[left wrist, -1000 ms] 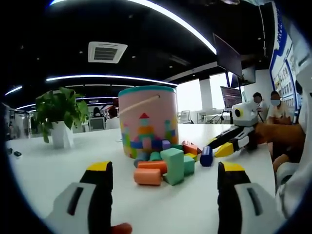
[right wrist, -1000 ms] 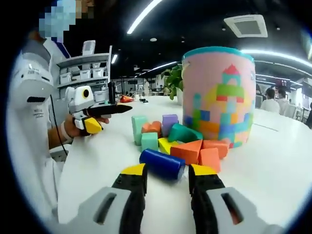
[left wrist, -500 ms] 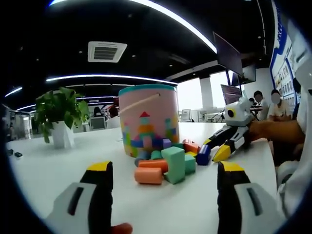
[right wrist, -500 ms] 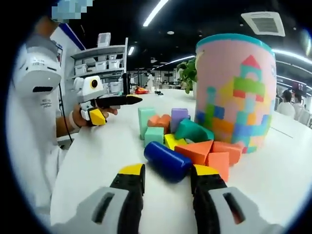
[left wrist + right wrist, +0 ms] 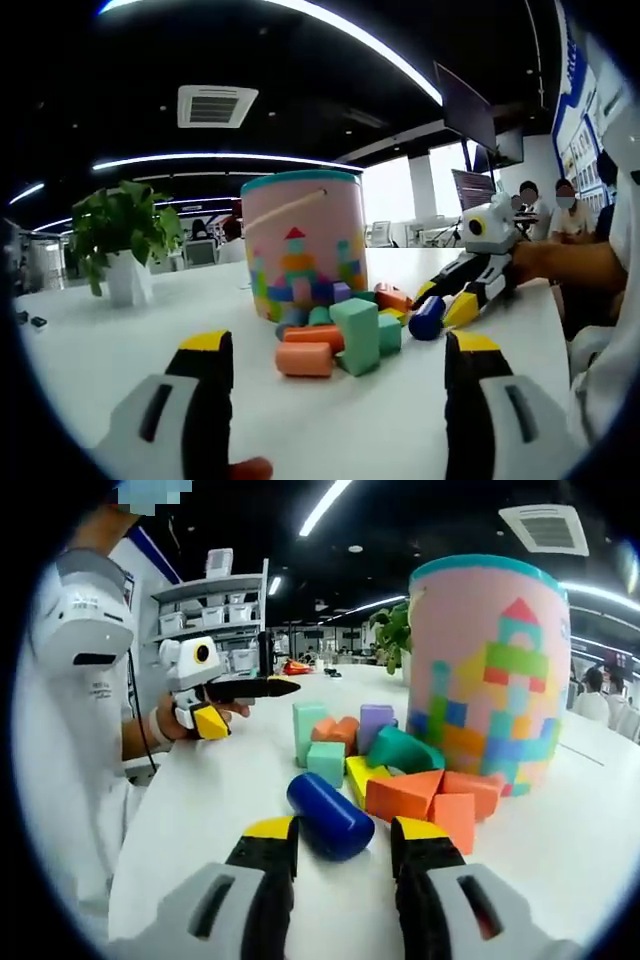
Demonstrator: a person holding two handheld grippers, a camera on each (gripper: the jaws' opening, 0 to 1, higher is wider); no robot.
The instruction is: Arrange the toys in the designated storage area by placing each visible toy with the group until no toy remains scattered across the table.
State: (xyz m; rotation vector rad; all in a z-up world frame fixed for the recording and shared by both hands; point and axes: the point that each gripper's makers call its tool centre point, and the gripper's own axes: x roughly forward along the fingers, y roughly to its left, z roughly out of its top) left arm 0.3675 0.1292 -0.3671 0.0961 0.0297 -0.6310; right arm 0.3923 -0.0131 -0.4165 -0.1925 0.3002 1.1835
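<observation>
Lying now between the right gripper [image 5: 343,842] jaws' parted tips, blue cylinder [image 5: 329,815] unclamped; left gripper [image 5: 338,355] jaws wide, empty.

Blue cylinder [image 5: 329,816] lying on its side, beside clustered orange, green, yellow and purple blocks [image 5: 400,770], before pink patterned bucket [image 5: 491,670].

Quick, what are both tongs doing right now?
Left tongs: open, holding nothing.
Right tongs: open, blue cylinder just ahead, not gripped.
</observation>
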